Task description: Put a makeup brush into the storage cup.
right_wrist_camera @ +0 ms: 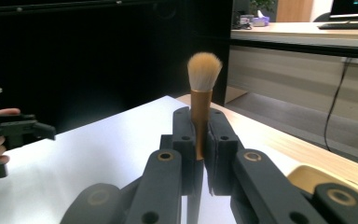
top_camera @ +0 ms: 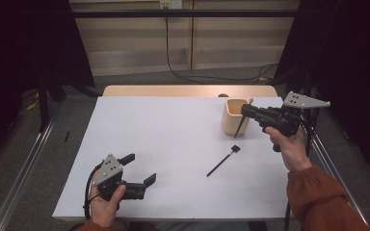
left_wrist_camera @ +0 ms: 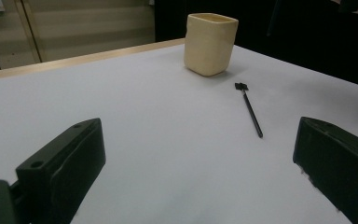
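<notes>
Right gripper view showed the right gripper [right_wrist_camera: 198, 140] with its two black jaws pressed together on a makeup brush [right_wrist_camera: 201, 98], clamped at the golden metal ferrule. The brush stood upright between the jaws, its soft tan bristles forming a round dome at the top. In the high view this gripper [top_camera: 248, 110] was held above the cream cup [top_camera: 233, 116], and the thin black handle of the brush slanted down in front of the cup; I could not tell whether the handle touched it.

The left gripper [top_camera: 139, 168] rested low at the near left part of the table, in the person's left hand [top_camera: 107, 204]. Its jaws were wide apart and held nothing; in the left gripper view they stood at both sides as matte black blocks.

The cup [left_wrist_camera: 210, 43] was a smooth, pale yellow vessel with a rounded square shape. A second thin black brush [top_camera: 222, 160] lay flat on the table, near the cup but apart from it, with a small dark head [left_wrist_camera: 241, 86] at its end.

The table [top_camera: 173, 139] had a plain white matte surface and a light wooden edge at the far side. Around it were dark curtains, a grey floor and a cable on the floor behind.
</notes>
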A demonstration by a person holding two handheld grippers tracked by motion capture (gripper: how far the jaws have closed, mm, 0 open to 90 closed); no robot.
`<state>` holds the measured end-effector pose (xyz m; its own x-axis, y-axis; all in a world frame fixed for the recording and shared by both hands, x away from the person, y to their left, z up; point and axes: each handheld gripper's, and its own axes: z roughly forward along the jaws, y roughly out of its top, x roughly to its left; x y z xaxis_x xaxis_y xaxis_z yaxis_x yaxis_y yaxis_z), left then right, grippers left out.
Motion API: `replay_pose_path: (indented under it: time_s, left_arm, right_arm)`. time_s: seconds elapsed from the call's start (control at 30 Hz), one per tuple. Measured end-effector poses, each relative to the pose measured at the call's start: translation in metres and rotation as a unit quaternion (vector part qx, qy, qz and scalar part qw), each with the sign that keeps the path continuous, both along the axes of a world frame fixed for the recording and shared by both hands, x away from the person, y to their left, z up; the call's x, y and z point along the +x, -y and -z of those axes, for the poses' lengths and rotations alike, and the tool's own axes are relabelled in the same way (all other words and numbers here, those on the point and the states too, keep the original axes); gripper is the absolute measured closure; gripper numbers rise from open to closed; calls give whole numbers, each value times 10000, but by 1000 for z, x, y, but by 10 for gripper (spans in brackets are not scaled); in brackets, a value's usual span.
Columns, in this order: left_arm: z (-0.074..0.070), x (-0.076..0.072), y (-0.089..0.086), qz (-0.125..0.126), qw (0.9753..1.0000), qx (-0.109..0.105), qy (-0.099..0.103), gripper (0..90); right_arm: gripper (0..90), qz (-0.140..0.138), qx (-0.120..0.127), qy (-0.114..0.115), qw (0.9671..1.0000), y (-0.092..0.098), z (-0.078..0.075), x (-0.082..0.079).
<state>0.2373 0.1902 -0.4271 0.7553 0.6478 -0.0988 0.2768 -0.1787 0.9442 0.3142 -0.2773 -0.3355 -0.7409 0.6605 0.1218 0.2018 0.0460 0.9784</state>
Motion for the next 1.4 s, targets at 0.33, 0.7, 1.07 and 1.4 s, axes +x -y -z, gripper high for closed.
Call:
replay_pose_path:
  time_s: [0.33,0.7,1.07,1.4]
  left_arm:
    - [0,-1,0,44,10000,-35,-24,25]
    - [-1,-1,0,127,9999,-22,36,20]
    - [-2,0,-2,111,9999,-67,6,20]
    - [-2,2,-5,81,9999,-65,-9,21]
  right_arm:
    - [837,149,-79,155,9997,9,-19,13]
    - [837,358,-145,212,9990,15,-39,31]
    - [837,560,-223,115,9981,15,-45,56]
    - [837,700,-265,59,9972,16,-43,76]
